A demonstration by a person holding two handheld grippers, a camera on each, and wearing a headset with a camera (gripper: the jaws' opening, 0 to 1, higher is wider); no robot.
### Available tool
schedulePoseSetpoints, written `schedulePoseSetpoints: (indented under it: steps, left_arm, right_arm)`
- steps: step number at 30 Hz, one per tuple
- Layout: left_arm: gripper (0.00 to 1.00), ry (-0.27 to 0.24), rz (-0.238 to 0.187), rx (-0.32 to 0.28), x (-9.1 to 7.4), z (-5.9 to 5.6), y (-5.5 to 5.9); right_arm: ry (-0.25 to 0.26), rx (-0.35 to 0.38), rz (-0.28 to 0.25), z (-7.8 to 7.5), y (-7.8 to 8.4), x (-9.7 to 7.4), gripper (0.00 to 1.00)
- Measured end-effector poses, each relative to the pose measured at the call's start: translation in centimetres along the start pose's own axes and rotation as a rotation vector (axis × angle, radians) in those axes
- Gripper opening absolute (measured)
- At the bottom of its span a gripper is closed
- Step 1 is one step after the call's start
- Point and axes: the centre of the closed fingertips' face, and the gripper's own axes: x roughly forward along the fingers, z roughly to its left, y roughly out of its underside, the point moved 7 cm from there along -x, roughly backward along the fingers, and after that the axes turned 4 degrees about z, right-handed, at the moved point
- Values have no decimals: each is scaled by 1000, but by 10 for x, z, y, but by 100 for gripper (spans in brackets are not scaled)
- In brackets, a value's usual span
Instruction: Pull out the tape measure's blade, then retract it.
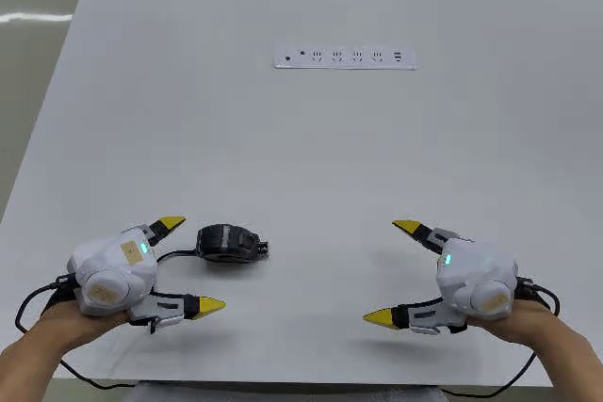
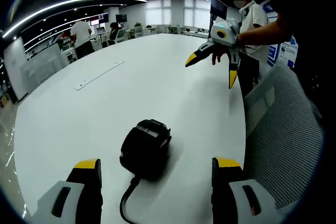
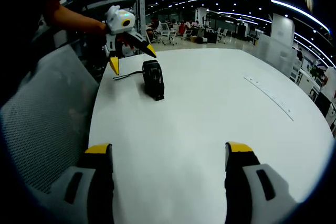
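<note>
Gaping wide, the jaws of the left gripper (image 1: 192, 265) hold nothing. They are lined up on the tape measure (image 1: 226, 243), which rests on the white bench (image 1: 311, 157) just ahead of their yellow tips. Its black strap (image 1: 175, 254) trails back between them. This looks like an approach to clamp the case. The right gripper (image 1: 394, 271), its jaws equally spread and empty, hovers well apart to the right, probably placed to take the blade's end once the case is steadied. No blade shows outside the case, so the pull is not yet begun. A power strip (image 1: 344, 56) lies far across the bench, out of the way.
</note>
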Motion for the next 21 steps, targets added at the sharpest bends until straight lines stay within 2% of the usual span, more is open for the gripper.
schedulePoseSetpoints:
  steps: [10, 21]
  left_arm:
    - [72, 30, 40, 28, 8, 9, -1]
    - [55, 64, 88, 62, 15, 16, -2]
  right_arm:
    - [-49, -62, 18, -4, -7, 17, 77]
    - [-94, -119, 22, -8, -16, 38, 68]
